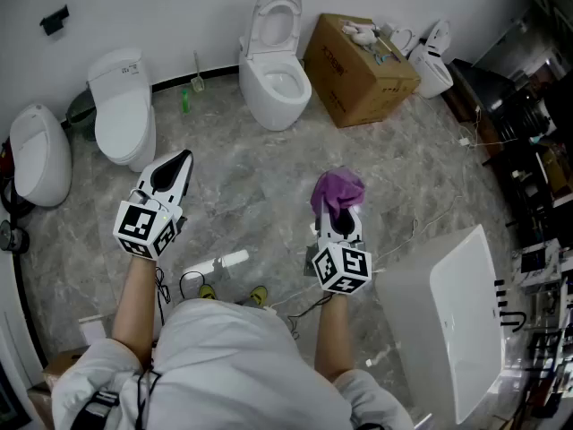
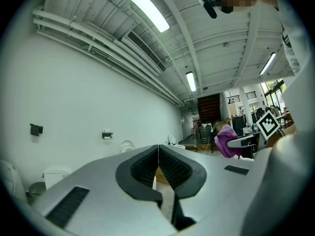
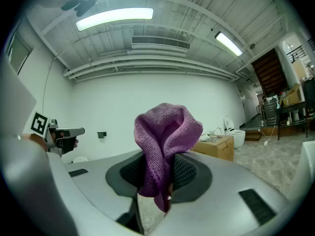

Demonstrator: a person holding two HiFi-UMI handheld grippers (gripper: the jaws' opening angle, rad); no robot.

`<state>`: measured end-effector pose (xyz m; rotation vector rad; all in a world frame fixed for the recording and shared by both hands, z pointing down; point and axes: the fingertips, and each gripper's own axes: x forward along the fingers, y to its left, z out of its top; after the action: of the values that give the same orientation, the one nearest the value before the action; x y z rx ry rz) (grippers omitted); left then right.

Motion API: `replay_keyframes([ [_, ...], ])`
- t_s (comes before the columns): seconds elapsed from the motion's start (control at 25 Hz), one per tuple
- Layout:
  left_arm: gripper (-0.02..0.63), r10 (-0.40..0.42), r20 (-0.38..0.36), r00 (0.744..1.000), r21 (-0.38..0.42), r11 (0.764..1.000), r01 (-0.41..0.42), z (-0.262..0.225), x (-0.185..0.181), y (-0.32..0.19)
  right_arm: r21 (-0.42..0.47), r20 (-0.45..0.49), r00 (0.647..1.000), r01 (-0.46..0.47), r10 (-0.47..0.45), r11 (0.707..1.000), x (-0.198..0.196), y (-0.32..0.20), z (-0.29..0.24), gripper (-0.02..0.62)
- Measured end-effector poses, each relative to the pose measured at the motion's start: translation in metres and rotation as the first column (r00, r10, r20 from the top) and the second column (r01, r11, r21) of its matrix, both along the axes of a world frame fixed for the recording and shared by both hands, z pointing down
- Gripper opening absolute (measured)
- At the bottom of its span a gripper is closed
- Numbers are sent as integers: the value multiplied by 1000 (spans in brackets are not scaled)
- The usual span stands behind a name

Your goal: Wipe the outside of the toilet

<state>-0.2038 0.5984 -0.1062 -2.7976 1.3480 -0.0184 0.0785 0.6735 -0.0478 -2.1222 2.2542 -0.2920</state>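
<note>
Your cloth (image 1: 337,191) was purple, with a fine knitted weave. Your left gripper (image 1: 182,159) and right gripper (image 1: 338,211) were both pale grey with black ribbed pads (image 2: 174,168), and their cubes carried black-and-white square markers. The toilet (image 1: 275,79) ahead of you was plain white, like the wall (image 1: 161,7). The floor (image 1: 242,164) was grey with marbled veining. The cardboard box (image 1: 358,61) was brown, the small bottle (image 1: 185,102) green, and your shoes (image 1: 258,294) yellow.

Workshop-style test hall: several toilets (image 1: 273,70) and a cardboard box (image 1: 358,56) line the white wall (image 1: 134,7) ahead of the jaws; strip lights (image 3: 114,14) and an air vent (image 3: 160,43) sit above them.
</note>
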Motion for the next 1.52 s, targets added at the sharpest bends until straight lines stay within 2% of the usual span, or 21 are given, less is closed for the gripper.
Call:
replay_keyframes([
  [0.32,21,2,-2,1000,-5,1000,-2,3,6,-6,-1,3,1000,8,-8,1000,3,-8,2,119],
  [0.68,21,4,9,1000,-16,1000,-4,8,29,-8,10,-9,1000,10,-10,1000,22,-13,4,123],
  [1.28,21,-12,28,1000,-35,999,13,27,113,-9,5,12,995,95,-95,995,91,-33,21,124],
  [1.52,21,-40,33,999,-42,998,41,36,106,-27,0,11,993,117,-117,993,89,-57,28,124],
])
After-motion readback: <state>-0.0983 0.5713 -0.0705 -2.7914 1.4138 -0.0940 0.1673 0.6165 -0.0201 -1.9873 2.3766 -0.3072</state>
